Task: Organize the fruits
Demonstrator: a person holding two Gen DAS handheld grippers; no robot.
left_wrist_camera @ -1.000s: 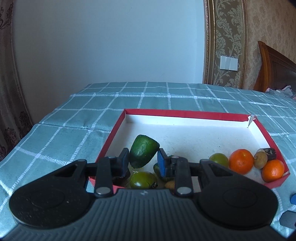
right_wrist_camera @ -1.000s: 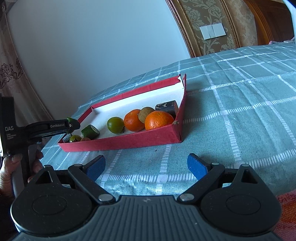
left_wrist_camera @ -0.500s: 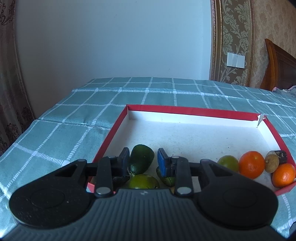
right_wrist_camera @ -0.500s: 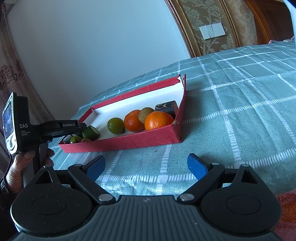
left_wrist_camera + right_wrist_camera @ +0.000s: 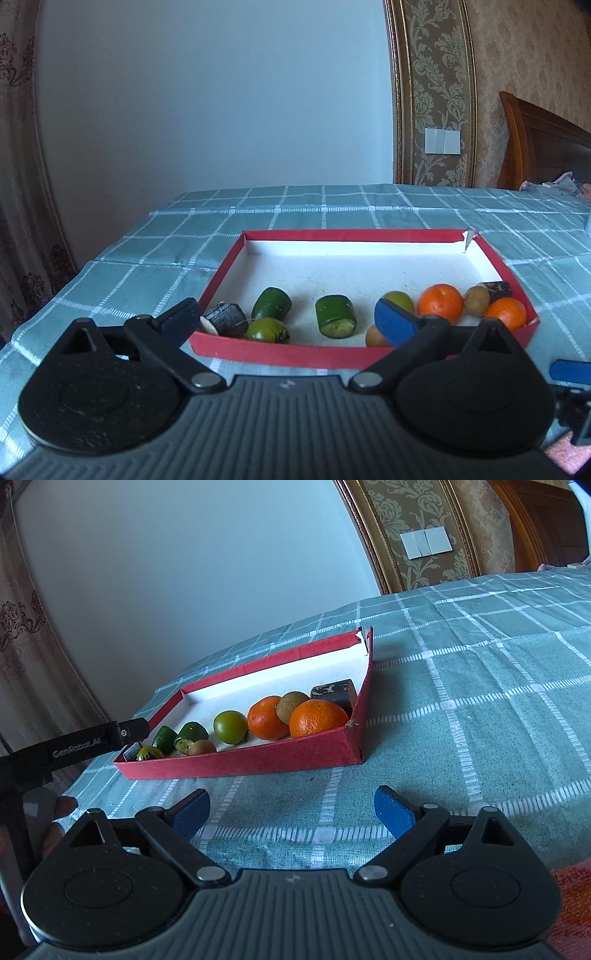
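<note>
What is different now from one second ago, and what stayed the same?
The left gripper let go of the green cucumber piece, which now lies in the red tray; its fingers are opening and it drew back. The right gripper, oranges and other fruit stayed put.

Left wrist view: you look along your left tool (image 5: pixel 286 319), low and slightly downward, straight across the near long wall of the red tray (image 5: pixel 280 353), which is very near.
Right wrist view: you look along your right tool (image 5: pixel 291 812) from farther back, slanting toward the tray (image 5: pixel 258 762) from its right end corner.
Facing: both views face the pale wall (image 5: pixel 221 92) and the light switch (image 5: pixel 426 542).
Shared part: tray, fruits, checked cloth (image 5: pixel 461 701) on the surface.
Cross-sighting: your left tool's finger (image 5: pixel 92 742) shows at the right view's left edge.
</note>
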